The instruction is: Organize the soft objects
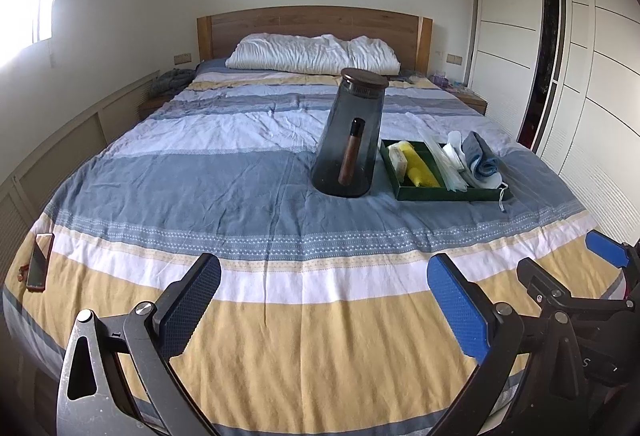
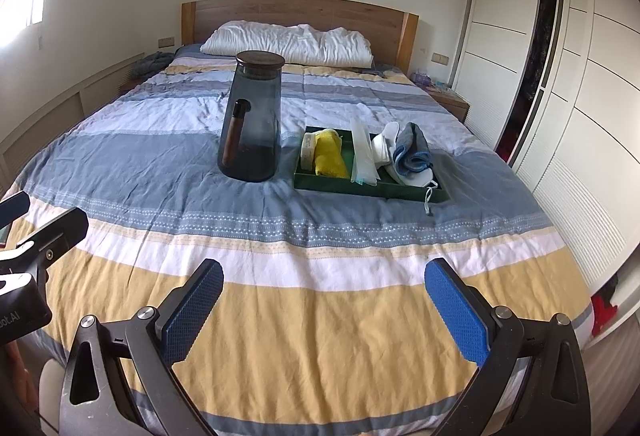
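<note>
The bed point(image 1: 240, 172) is filling the room, its striped cover lying rumpled. Toward the right side, a smoky jug point(image 2: 251, 124) is standing upright just beside a green tray point(image 2: 320, 183). The tray is holding the soft things: a yellow cloth point(image 2: 330, 156), clear bags point(image 2: 362, 152), a white cloth point(image 2: 385, 146) and a rolled blue towel point(image 2: 414, 150), with a mask strap point(image 2: 429, 201) dangling over the rim. Both the left gripper point(image 1: 324, 300) and the right gripper point(image 2: 324, 306) are hovering near the foot, jaws spread wide, gripping nothing. The cloths are looking light and floppy; pinching a thick fold near the middle should suit them. The bags may slip.
</note>
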`<state>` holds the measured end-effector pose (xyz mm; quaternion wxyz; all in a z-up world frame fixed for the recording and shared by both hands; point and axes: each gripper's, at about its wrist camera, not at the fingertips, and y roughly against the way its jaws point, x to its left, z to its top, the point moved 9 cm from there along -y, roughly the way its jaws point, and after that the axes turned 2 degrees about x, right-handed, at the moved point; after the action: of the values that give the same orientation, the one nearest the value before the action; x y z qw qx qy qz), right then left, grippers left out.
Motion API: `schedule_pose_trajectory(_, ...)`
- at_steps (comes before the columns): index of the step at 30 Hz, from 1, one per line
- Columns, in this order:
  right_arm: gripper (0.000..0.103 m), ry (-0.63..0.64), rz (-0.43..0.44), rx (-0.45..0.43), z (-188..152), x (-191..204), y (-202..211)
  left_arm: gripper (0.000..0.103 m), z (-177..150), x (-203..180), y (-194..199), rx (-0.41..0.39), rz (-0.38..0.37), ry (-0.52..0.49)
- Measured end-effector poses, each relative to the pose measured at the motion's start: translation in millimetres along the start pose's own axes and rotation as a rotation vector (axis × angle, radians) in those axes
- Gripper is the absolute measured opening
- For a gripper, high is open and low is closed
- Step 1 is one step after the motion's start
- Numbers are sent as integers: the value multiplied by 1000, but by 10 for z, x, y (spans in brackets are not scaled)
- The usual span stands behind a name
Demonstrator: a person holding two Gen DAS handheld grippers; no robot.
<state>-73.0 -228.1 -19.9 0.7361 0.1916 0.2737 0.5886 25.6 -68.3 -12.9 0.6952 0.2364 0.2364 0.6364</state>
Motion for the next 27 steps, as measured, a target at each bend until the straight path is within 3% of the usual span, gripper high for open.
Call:
schedule_pose_trajectory(10, 103, 6, 4, -12, 15, 23, 43, 101, 37, -1, 62, -23, -2, 3)
schedule_pose_trajectory(21, 103, 14, 8, -25, 54, 72, 100, 101, 169, 108, 265, -128, 44, 37)
schedule_pose_trajectory(27, 103, 20, 11, -35, 71, 109, 141, 101, 201, 132, 301, -138, 46, 43)
